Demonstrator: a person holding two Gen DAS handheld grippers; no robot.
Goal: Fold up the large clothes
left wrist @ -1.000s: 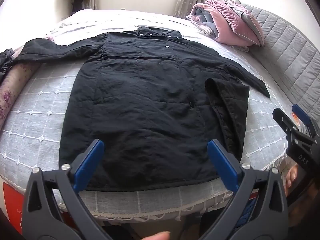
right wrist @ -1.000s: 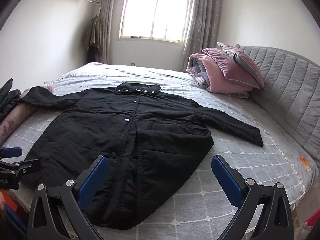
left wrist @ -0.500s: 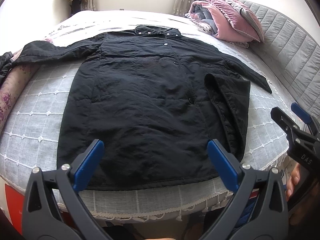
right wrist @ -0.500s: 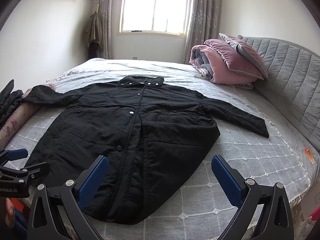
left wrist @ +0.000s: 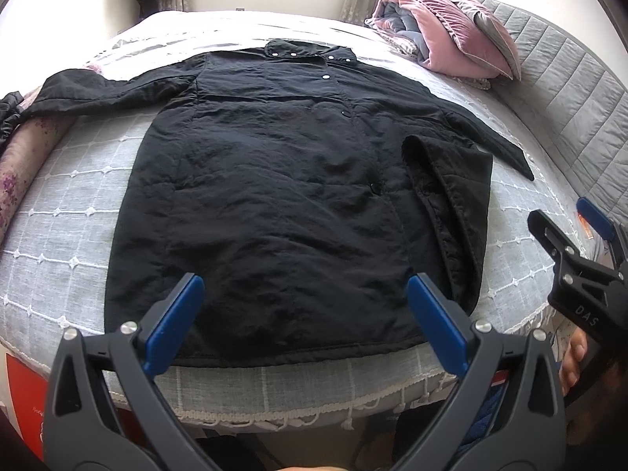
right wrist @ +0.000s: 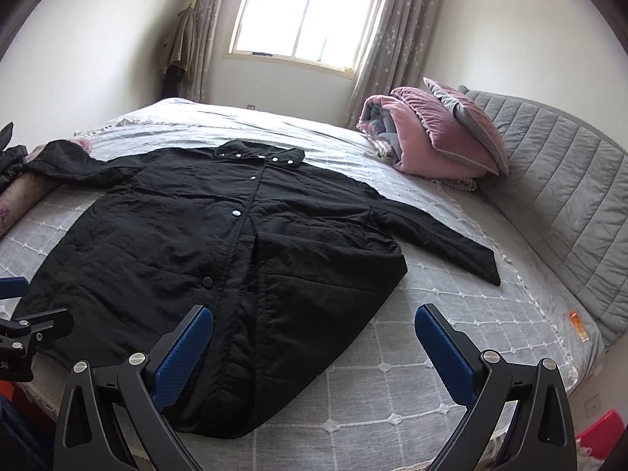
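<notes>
A long black quilted coat (left wrist: 274,180) lies spread face up on the bed, collar far, hem near; it also shows in the right wrist view (right wrist: 219,267). Both sleeves stretch out sideways. The coat's right front panel (left wrist: 451,204) is folded over on itself. My left gripper (left wrist: 304,314) is open and empty above the hem near the bed's front edge. My right gripper (right wrist: 314,347) is open and empty above the coat's lower right part; it also shows at the right of the left wrist view (left wrist: 569,231).
The bed has a grey grid-pattern cover (right wrist: 451,314) and a grey padded headboard (right wrist: 569,196) on the right. A pink and grey folded quilt with a pillow (right wrist: 431,141) lies at the far right. A rolled floral bolster (left wrist: 23,157) lies at the left edge.
Both grippers have moved slightly forward and up over the bed, so the coat sits a little lower in view. The coat has not moved. Both grippers stay open.
</notes>
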